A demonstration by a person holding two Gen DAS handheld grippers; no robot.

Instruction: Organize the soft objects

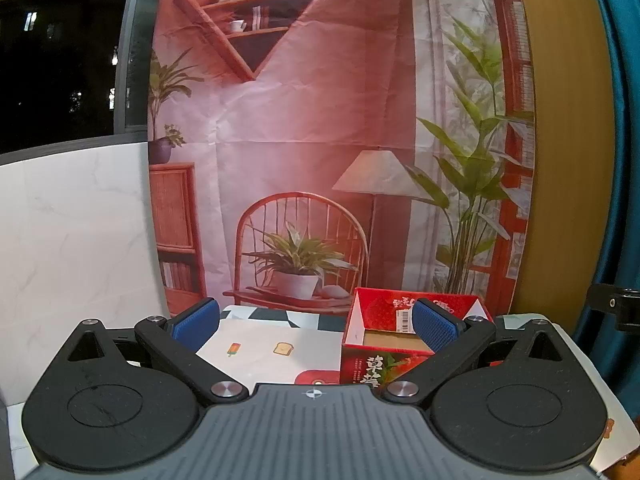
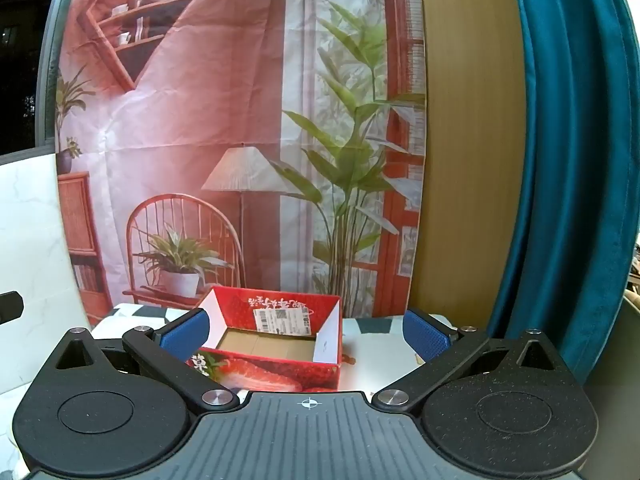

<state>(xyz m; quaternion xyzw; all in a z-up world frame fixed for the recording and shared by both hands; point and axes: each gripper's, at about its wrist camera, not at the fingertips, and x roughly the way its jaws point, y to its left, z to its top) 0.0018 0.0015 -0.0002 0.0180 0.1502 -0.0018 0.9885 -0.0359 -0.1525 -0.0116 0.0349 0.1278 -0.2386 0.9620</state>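
Presently: left gripper point(image 1: 316, 326) jaws spread, nothing held; right gripper point(image 2: 306, 330) likewise spread; red box point(image 2: 276, 340) open-topped on table point(image 2: 380, 364).

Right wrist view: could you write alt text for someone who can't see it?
An open, empty right claw with blue pads points at an open red cardboard strawberry box on a patterned tablecloth; the box shows only its bare brown floor. Behind hang a printed room-scene backdrop and a teal curtain.

Left tongs point(image 1: 316, 325) and right tongs point(image 2: 306, 333) spread wide, holding nothing
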